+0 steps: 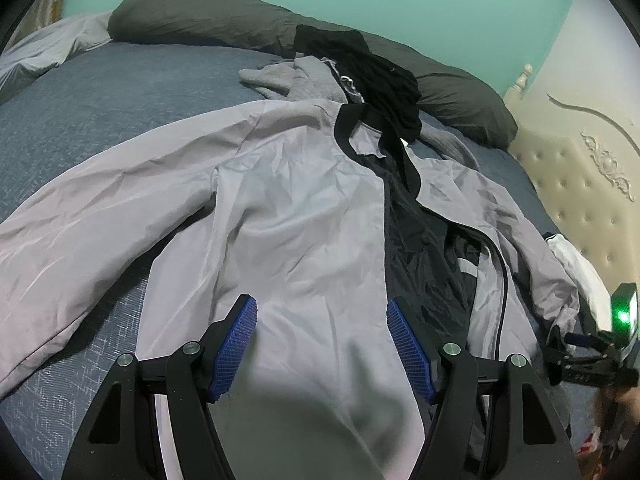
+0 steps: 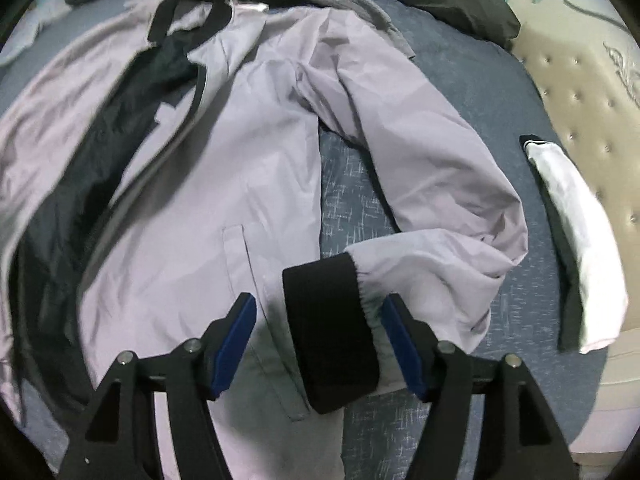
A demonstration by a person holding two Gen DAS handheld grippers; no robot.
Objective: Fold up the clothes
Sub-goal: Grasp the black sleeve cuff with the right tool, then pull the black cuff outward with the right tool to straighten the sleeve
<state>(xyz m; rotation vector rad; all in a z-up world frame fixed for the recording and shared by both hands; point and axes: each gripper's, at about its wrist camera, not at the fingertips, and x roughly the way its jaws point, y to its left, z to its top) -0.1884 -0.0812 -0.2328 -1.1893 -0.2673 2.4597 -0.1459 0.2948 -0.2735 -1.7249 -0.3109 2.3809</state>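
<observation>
Jacket cuff (image 2: 334,326) between open right tool (image 2: 318,312) pads — untouched

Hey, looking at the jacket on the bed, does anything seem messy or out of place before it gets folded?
Yes. The grey jacket lies unzipped, its dark lining exposed, and one sleeve is bent back so its black cuff rests on the front panel. Other clothes are heaped by the collar, against the pillow.
</observation>
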